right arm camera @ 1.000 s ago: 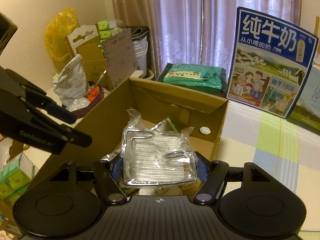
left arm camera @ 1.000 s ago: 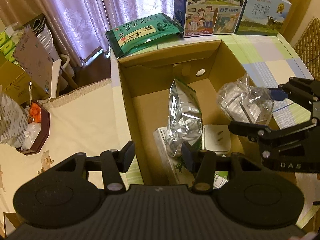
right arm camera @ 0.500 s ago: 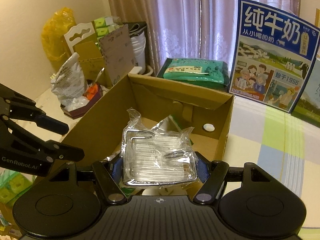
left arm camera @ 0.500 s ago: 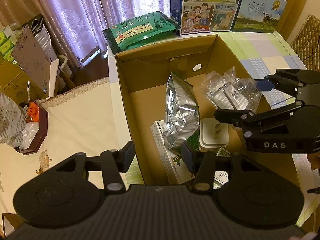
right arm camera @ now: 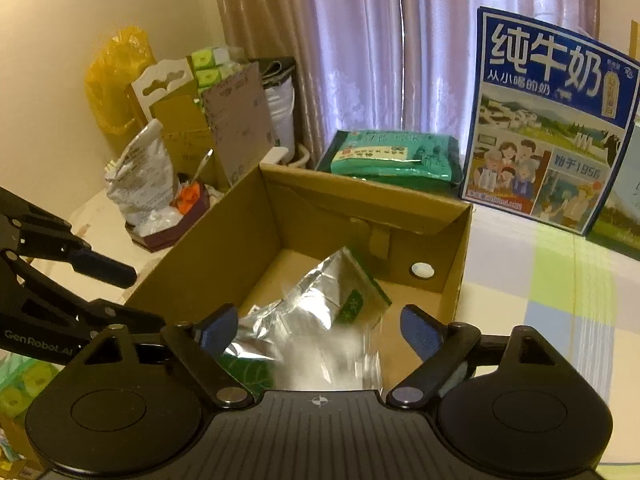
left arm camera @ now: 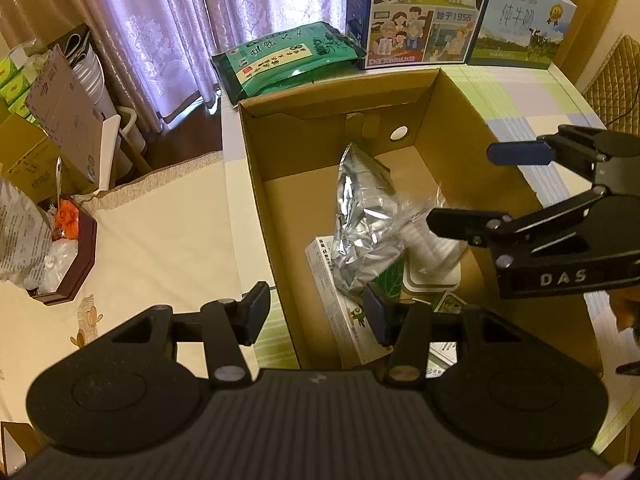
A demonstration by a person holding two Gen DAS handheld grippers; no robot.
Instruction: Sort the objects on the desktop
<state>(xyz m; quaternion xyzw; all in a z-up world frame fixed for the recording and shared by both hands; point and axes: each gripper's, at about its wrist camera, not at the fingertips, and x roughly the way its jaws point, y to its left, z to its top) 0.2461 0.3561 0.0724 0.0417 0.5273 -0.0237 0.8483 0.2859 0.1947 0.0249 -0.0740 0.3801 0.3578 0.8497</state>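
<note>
An open cardboard box [left arm camera: 460, 116] [right arm camera: 224, 240] stands on the table. Inside it lie a silver foil pouch [left arm camera: 364, 216] [right arm camera: 308, 300], a white and green carton [left arm camera: 340, 296], a white square case [left arm camera: 428, 276] and a clear plastic packet [left arm camera: 432, 232] [right arm camera: 336, 364], blurred as it drops free. My right gripper [right arm camera: 316, 332] [left arm camera: 476, 192] hangs open over the box's right side with nothing between its fingers. My left gripper [left arm camera: 316, 312] [right arm camera: 108, 292] is open and straddles the box's left wall at the near end.
A green bag [left arm camera: 288, 56] [right arm camera: 392, 156] and two milk cartons [left arm camera: 420, 12] [left arm camera: 520, 28] stand behind the box. Left of the table are a dark tray with clutter [left arm camera: 60, 248], stacked boxes [right arm camera: 180, 120] and purple curtains [left arm camera: 168, 20]. A checked cloth [right arm camera: 560, 300] covers the table.
My right gripper has opened and let go of the clear plastic packet, which has dropped into the box beside the foil pouch. The left gripper has stayed open at the box's left wall.
</note>
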